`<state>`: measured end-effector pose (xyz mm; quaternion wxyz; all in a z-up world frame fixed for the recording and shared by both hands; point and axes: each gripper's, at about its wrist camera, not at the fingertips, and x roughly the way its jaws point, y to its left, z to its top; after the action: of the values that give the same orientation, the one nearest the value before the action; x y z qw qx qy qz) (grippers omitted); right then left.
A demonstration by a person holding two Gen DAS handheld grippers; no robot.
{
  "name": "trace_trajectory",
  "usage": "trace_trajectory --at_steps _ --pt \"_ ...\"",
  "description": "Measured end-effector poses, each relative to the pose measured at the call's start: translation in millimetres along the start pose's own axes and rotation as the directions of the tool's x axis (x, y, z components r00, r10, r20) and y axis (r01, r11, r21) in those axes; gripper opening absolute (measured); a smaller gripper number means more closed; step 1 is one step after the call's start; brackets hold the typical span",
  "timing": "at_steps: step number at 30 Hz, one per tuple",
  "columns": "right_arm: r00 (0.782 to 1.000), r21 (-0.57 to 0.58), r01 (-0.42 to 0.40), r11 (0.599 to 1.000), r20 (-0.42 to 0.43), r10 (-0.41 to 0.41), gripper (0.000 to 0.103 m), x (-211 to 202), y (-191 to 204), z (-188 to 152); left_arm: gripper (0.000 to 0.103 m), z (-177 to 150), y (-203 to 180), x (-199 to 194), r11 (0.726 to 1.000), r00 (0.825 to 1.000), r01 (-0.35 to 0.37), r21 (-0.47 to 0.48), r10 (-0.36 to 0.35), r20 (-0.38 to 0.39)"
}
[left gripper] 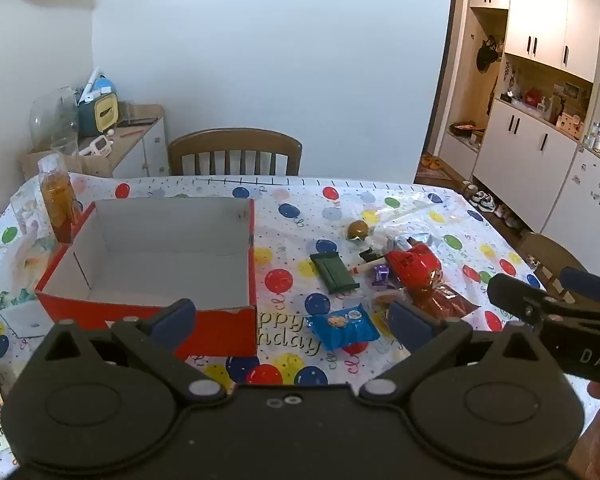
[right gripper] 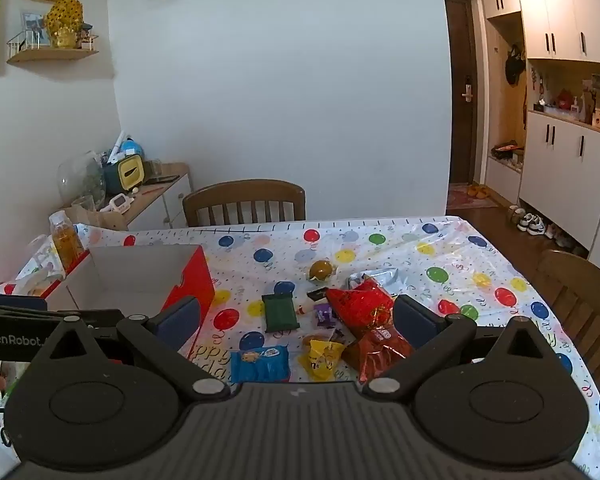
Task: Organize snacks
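Both grippers are held above the table with fingers spread wide and nothing gripped. Ahead of the left gripper (left gripper: 292, 320), slightly to its left, the red box (left gripper: 148, 280) is seen open and empty. The snacks are scattered ahead of the right gripper (right gripper: 296, 320): a blue packet (right gripper: 260, 364) nearest, a yellow packet (right gripper: 324, 358) beside it, a green packet (right gripper: 280, 312) and a red bag (right gripper: 364, 308) beyond. A bottle (left gripper: 58, 204) stands behind the box's far left corner.

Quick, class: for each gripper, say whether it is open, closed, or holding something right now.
Left gripper: open, holding nothing, above the balloon-print tablecloth.
Right gripper: open, holding nothing, above the scattered snack packets.
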<state>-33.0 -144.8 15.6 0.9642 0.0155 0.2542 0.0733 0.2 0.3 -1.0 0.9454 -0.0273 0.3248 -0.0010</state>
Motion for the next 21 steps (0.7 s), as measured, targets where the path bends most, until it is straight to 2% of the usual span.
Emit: trace_trajectory --at_steps 2,11,21 --pt "1.0 0.013 0.005 1.0 0.022 -0.005 0.103 -3.4 -0.9 -1.8 0.102 0.1 0.3 -0.5 1.0 1.0 -0.001 0.002 0.001 0.003" --pt "1.0 0.012 0.013 1.0 0.022 -0.013 0.103 -18.1 2.7 -5.5 0.102 3.2 -2.5 -6.7 1.0 1.0 0.005 0.003 -0.005 0.017" --pt "1.0 0.031 0.017 0.999 0.022 -0.018 0.103 -13.4 1.8 -3.2 0.102 0.6 -4.0 -15.1 1.0 0.999 0.018 0.018 -0.019 0.042"
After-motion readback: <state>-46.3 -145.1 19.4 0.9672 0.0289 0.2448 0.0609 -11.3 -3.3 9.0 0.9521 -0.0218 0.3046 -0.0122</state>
